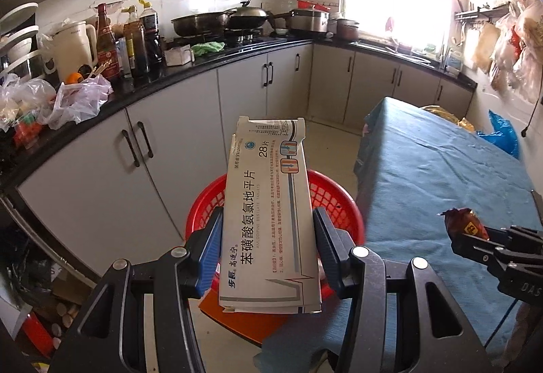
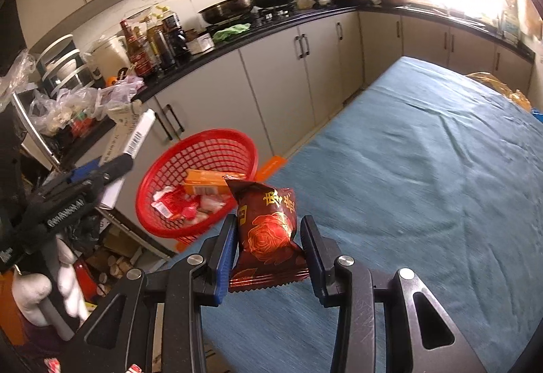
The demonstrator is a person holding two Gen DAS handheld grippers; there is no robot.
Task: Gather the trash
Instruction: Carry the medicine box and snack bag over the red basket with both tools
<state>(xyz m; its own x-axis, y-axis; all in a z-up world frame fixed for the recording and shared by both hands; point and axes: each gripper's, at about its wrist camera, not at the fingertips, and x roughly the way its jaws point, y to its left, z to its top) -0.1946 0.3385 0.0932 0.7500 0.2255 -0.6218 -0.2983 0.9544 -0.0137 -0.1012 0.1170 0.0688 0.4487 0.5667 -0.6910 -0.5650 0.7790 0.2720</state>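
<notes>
The blue-clothed surface point(image 2: 424, 169) fills the right and lower part of both views, and nearly all of it that shows is bare, with only some yellow packaging at its far right edge; judging by that, most of the trash has already been lifted off it. The kitchen counter point(image 1: 190, 72) curves across the upper left, crowded with bottles, plastic bags and pans, well apart from the work and not in the way.

The red basket point(image 2: 200, 183) sits at centre left of the right-wrist view, just beside the cloth's near-left corner. It already holds an orange carton point(image 2: 210, 184) and several red-and-white wrappers, so it serves as the collecting bin.

The left tongs point(image 1: 268, 247) are clamped on a white medicine box point(image 1: 271, 213), held lengthwise and directly over the basket in the left-wrist view, probably so it can drop straight in.

The right tongs point(image 2: 268, 254) are clamped on a dark red snack packet point(image 2: 268, 230) with a gold rose print, above the cloth, with the basket just up and to the left. The left tongs and box lie at the far left of that view, beside the basket, so the two hands may crowd each other over the rim.
</notes>
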